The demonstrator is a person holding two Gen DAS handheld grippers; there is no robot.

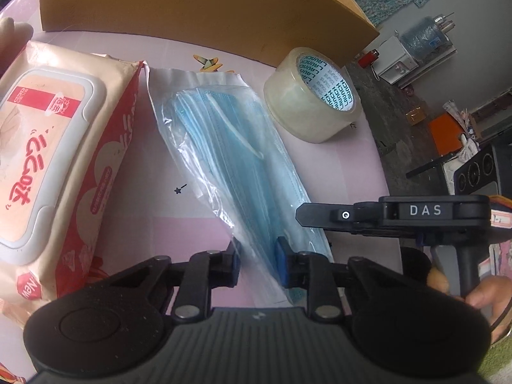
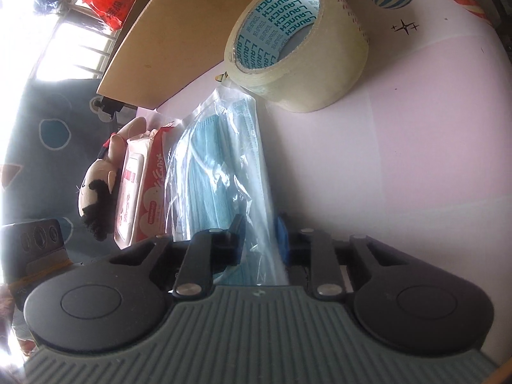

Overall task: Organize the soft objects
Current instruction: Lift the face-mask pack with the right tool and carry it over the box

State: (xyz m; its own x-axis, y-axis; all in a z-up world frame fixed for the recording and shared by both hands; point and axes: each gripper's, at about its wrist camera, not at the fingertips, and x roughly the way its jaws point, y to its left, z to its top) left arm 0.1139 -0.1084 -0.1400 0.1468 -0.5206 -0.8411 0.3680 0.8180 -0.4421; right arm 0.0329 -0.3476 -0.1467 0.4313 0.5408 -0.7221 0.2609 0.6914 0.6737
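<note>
A clear bag of blue face masks (image 1: 236, 160) lies on the pink table, seen also in the right wrist view (image 2: 224, 163). My left gripper (image 1: 257, 260) straddles the bag's near end with jaws partly open, pads beside the bag. My right gripper (image 2: 260, 240) is turned on its side, its jaws closed to a narrow gap on the bag's edge; its finger (image 1: 323, 216) shows in the left wrist view at the bag's right edge. A pack of wet wipes (image 1: 54, 166) lies left of the bag. A plush doll (image 2: 99, 188) lies beyond the wipes.
A roll of clear packing tape (image 1: 312, 96) stands right of the bag's far end, and shows in the right wrist view (image 2: 297, 44). An open cardboard box (image 1: 198, 9) stands behind everything. The table's right edge (image 1: 384, 172) drops to the floor.
</note>
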